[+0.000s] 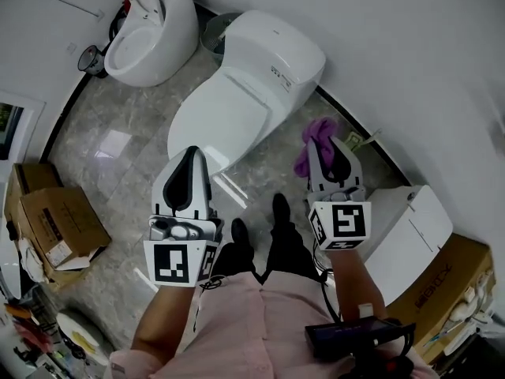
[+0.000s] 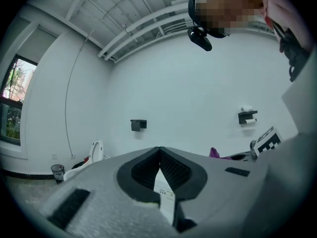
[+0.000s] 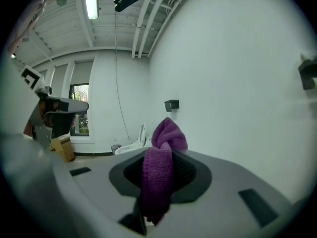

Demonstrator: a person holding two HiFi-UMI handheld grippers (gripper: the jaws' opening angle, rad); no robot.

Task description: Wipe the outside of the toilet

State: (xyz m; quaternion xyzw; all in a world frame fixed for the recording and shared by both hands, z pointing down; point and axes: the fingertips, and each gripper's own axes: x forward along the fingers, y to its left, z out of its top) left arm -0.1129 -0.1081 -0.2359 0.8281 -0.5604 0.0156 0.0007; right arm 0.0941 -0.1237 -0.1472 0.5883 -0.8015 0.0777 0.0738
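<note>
A white toilet (image 1: 237, 101) with its lid down stands on the marble floor ahead of me, tank against the wall. My left gripper (image 1: 189, 156) hovers over the front rim of its bowl, jaws together with nothing between them. A sliver of the toilet (image 2: 164, 195) shows below the closed tips of the left gripper (image 2: 159, 151). My right gripper (image 1: 325, 147) is to the right of the toilet, near the wall. It is shut on a purple cloth (image 1: 316, 136), which bunches up out of the right gripper (image 3: 163, 150) as a purple cloth (image 3: 166, 133).
A second white toilet (image 1: 150, 30) with its lid raised stands at the back left, a small bin (image 1: 89, 58) beside it. Cardboard boxes (image 1: 55, 223) lie on the left. A white unit (image 1: 410, 231) on a box sits at the right. The person's shoes (image 1: 280, 212) are below.
</note>
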